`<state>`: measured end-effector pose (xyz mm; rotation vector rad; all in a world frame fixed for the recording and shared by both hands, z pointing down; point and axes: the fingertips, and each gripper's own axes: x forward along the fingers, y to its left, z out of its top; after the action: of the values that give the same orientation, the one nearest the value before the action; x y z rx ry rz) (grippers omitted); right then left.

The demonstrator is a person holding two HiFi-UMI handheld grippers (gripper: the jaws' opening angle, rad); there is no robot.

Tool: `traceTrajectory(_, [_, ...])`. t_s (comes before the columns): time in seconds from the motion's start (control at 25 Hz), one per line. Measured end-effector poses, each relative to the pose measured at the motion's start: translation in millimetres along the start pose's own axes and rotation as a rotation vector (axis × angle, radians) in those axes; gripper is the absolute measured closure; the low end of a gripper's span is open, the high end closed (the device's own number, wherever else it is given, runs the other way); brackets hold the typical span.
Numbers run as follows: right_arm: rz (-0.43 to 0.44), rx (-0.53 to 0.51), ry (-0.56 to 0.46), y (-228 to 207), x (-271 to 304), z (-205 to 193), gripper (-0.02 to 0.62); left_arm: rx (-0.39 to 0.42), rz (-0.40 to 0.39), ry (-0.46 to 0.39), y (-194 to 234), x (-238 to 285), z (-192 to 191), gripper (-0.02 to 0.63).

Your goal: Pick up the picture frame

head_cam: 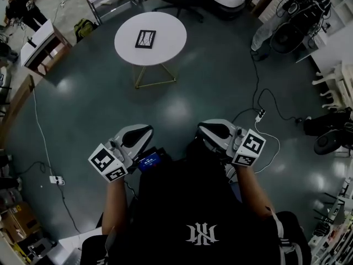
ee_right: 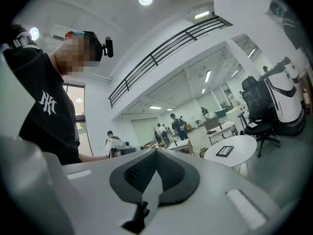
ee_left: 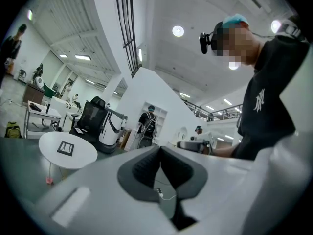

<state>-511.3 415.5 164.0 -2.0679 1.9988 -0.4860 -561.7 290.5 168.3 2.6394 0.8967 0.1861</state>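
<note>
The picture frame [head_cam: 145, 38], black and rectangular, lies flat on a round white table [head_cam: 168, 35] far ahead of me. The same frame [ee_left: 65, 148] lies small at the left of the left gripper view, and the frame [ee_right: 225, 151] is on the table [ee_right: 242, 145] at the right of the right gripper view. My left gripper [head_cam: 137, 136] and right gripper [head_cam: 214, 130] are held close to my body, well short of the table. Both are shut with nothing between their pads, as the left gripper [ee_left: 160, 150] and the right gripper [ee_right: 156, 153] show in their own views.
A dark glossy floor separates me from the table. Cables and a white power strip [head_cam: 259, 115] lie on the floor at the right, another power strip [head_cam: 55, 179] at the left. Desks, an office chair [ee_left: 90, 116] and several people stand beyond the table.
</note>
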Motion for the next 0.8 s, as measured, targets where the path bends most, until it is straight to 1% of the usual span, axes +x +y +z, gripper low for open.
traceTrajectory(0.16, [0.017, 0.006, -0.013, -44, -3, 12, 0.6, 0.002, 0.005, 0.013, 15, 44, 9, 0.603])
traceTrajectory(0.36, [0.031, 0.0, -0.044, -109, -30, 40, 0.6, 0.019, 0.009, 0.052, 31, 123, 20, 0.603])
traceTrajectory(0.6, [0.052, -0.003, -0.043, -175, -90, 73, 0.6, 0.056, 0.02, 0.043, 27, 218, 46, 0.603])
traceTrajectory(0.72, [0.072, -0.007, -0.038, -202, -112, 88, 0.6, 0.07, 0.037, 0.033, 29, 253, 59, 0.603])
traceTrajectory(0.8, [0.084, 0.002, -0.031, -222, -123, 92, 0.6, 0.063, 0.057, 0.028, 34, 272, 61, 0.603])
